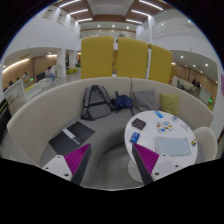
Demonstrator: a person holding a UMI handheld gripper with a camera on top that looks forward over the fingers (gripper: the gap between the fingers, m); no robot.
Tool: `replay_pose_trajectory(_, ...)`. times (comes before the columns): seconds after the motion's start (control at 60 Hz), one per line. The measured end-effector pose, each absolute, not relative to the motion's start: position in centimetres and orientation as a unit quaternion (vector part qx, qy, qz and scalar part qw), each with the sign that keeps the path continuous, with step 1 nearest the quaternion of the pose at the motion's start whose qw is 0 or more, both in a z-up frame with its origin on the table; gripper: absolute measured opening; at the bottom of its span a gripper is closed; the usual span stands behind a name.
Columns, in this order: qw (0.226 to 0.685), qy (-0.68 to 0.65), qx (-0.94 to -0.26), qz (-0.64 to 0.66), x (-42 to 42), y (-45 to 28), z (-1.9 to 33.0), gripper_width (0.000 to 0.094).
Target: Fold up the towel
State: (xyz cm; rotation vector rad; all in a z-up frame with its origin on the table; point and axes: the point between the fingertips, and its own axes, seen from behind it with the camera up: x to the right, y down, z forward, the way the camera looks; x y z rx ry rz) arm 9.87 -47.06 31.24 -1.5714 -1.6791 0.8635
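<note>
My gripper [112, 160] is open and empty, held high over a lounge. Its magenta pads show on the left finger [76, 160] and the right finger [150, 158]. A pale flat rectangular piece, possibly the folded towel [172, 146], lies on the round white table [150, 135] just beyond the right finger. I cannot tell for sure that it is cloth. Nothing stands between the fingers; only grey floor and the sofa's front show there.
A curved grey sofa [60, 105] wraps behind the table, with a dark backpack [95, 100], a blue item [122, 102], cushions [168, 103] and a dark flat thing [75, 133] on it. A phone [138, 124] and small colourful items [166, 124] lie on the table. Yellow panels [125, 58] stand behind.
</note>
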Motion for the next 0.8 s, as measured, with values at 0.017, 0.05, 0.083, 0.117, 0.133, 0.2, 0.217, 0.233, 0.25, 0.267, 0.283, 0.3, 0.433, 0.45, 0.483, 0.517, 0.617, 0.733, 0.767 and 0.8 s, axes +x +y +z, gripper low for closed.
replay_pose_trajectory(0.017, 0.338, -0.642, -0.605, 0.328, 9.9, -46.8, 31.2, 0.0872)
replay_pose_trajectory(0.05, 0.341, -0.639, -0.610, 0.322, 9.9, -46.1, 31.1, 0.0873)
replay_pose_trajectory(0.083, 0.342, -0.635, -0.615, 0.319, 9.0, -44.9, 29.7, 0.0871)
replay_pose_trajectory(0.117, 0.342, -0.632, -0.620, 0.314, 8.8, -44.1, 29.3, 0.0870)
replay_pose_trajectory(0.133, 0.343, -0.631, -0.623, 0.311, 8.7, -43.6, 29.0, 0.0869)
replay_pose_trajectory(0.2, 0.351, -0.622, -0.632, 0.300, 8.3, -41.5, 28.1, 0.0869)
replay_pose_trajectory(0.217, 0.353, -0.620, -0.634, 0.297, 8.1, -40.9, 27.9, 0.0869)
replay_pose_trajectory(0.233, 0.355, -0.618, -0.636, 0.294, 8.0, -40.4, 27.7, 0.0869)
replay_pose_trajectory(0.25, 0.357, -0.616, -0.638, 0.292, 7.9, -39.9, 27.4, 0.0869)
replay_pose_trajectory(0.267, 0.358, -0.614, -0.641, 0.290, 7.8, -39.3, 27.2, 0.0869)
replay_pose_trajectory(0.283, 0.359, -0.612, -0.643, 0.288, 7.8, -38.5, 27.0, 0.0870)
replay_pose_trajectory(0.3, 0.361, -0.609, -0.645, 0.286, 7.6, -37.9, 26.7, 0.0869)
replay_pose_trajectory(0.433, 0.375, -0.592, -0.661, 0.267, 6.5, -32.9, 24.5, 0.0869)
replay_pose_trajectory(0.45, 0.377, -0.590, -0.663, 0.264, 6.5, -32.2, 24.6, 0.0869)
replay_pose_trajectory(0.483, 0.382, -0.585, -0.667, 0.259, 6.2, -31.0, 23.9, 0.0872)
replay_pose_trajectory(0.517, 0.385, -0.582, -0.669, 0.256, 5.8, -29.8, 23.2, 0.0870)
replay_pose_trajectory(0.617, 0.391, -0.576, -0.676, 0.242, 4.6, -26.1, 21.1, 0.0865)
replay_pose_trajectory(0.733, 0.390, -0.577, -0.677, 0.237, 2.5, -22.7, 17.7, 0.0867)
replay_pose_trajectory(0.767, 0.390, -0.579, -0.677, 0.236, 1.8, -21.8, 16.7, 0.0870)
replay_pose_trajectory(0.8, 0.390, -0.581, -0.675, 0.234, 1.0, -21.0, 15.6, 0.0869)
